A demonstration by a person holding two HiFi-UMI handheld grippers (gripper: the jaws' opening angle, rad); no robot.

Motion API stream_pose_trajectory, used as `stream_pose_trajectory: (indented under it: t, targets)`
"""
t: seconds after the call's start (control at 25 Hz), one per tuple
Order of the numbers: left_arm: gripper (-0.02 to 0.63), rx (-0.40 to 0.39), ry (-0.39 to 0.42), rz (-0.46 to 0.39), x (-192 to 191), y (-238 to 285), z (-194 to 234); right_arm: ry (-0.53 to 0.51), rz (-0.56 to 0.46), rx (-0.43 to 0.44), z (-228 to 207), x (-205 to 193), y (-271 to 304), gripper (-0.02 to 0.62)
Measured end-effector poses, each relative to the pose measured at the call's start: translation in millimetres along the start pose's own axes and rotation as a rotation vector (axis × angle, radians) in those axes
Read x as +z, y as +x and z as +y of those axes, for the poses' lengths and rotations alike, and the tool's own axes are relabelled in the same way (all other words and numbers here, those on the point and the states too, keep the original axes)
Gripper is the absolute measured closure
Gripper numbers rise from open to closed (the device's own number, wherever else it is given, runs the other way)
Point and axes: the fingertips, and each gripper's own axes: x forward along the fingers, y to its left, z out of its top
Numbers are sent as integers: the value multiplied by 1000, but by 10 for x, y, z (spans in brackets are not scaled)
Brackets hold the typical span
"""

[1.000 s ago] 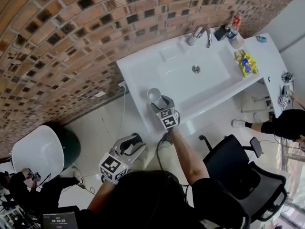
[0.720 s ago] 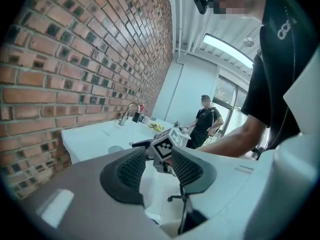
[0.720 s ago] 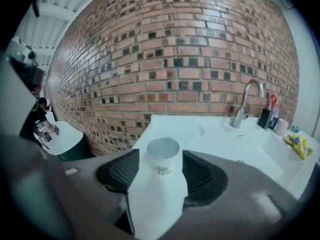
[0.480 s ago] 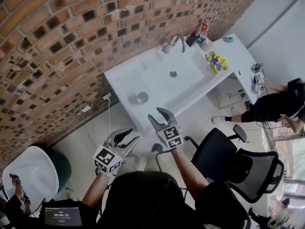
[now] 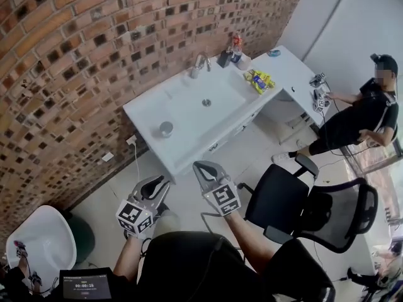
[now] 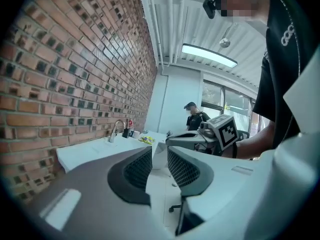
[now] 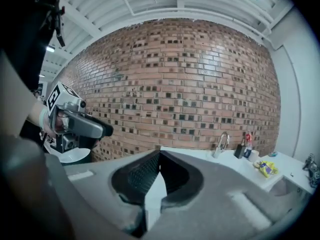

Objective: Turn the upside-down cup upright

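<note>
Right tool [image 5: 203, 167] clenched, empty | left tool [image 5: 158, 182] closing, empty | cup [image 5: 165, 129] upright near counter [image 5: 156, 146] edge, tools well clear

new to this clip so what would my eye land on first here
The brick wall fills the upper left, with a white sink counter set against it and a small cup alone near its left end. Low in the middle, two tools are held out clear of the counter: the left tool closing on nothing, the right tool shut and empty.
</note>
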Motion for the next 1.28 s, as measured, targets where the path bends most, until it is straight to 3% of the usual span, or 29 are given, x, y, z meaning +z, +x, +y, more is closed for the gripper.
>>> stream_pose_trajectory:
  t: [0.32,0.56,0.84,1.28]
  targets:
    - [586,17,2,-7,-360,-64,-1175,29,-35,22,246,-282,-1468,603]
    - [591,-25,26,-4,-380,-79,-1748,99,-43,-3,338,-403,-2164,603]
    - [591,-73,47,2,-268,-202,-1870,228,-78,-77,398,-357,-2430,603]
    - [591,-113,30,-4,-234,-782,-1508,337,-97,-109,973,-79,-2045,603]
